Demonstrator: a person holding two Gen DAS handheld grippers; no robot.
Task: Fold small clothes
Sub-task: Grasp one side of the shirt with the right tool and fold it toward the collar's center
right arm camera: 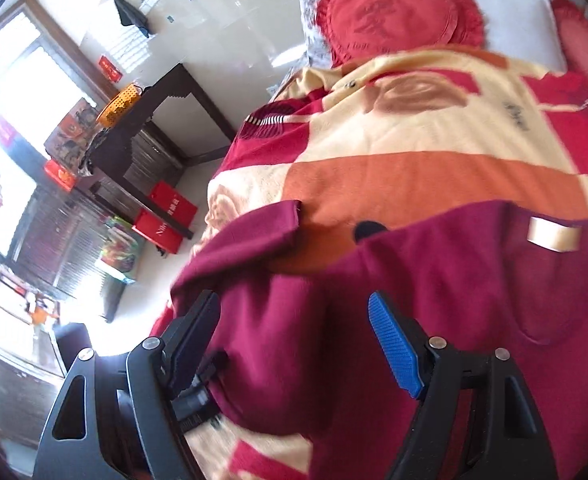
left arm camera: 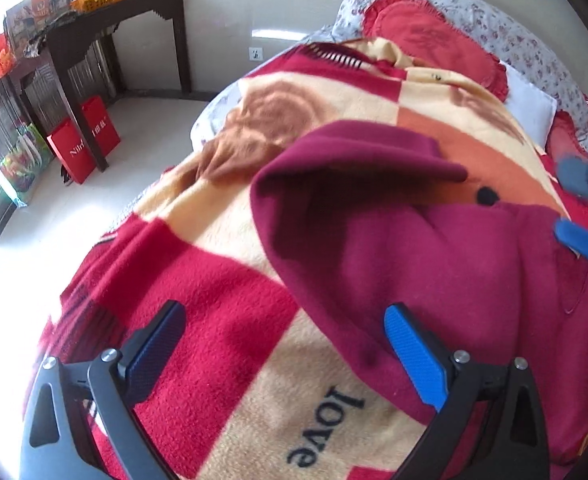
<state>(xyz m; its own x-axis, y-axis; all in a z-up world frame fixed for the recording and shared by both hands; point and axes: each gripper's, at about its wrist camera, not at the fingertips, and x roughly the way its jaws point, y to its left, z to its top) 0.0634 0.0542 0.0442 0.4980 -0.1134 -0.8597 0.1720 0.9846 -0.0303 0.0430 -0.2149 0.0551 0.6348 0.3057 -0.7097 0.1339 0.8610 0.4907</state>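
Item: maroon garment (right arm camera: 434,320), a small knit top with a pale label (right arm camera: 554,236) at the neck. Location: on the bed, spread over a red, cream and orange fleece blanket (left arm camera: 222,280); one sleeve (left arm camera: 366,152) lies folded across toward the body, the rest roughly flat with soft wrinkles.

Left hand-held gripper (left arm camera: 284,344): fingers spread wide, nothing between them, poised above the garment's near edge and the blanket.

Right hand-held gripper (right arm camera: 294,332): fingers spread wide, empty, close over the body of the garment; whether it touches the cloth cannot be told.

Handling, as judged: light, limp, non-fragile; fleecy surface likely to cling to the blanket rather than slide. It will sag and drape when lifted, so pinch at an edge, such as hem corner, shoulder or sleeve cuff, not mid-panel. Take only the garment layer, or the blanket may come up with it.

Surroundings: heart-shaped red cushions (right arm camera: 398,20) at the head of the bed; dark bench (left arm camera: 106,20) by the wall.
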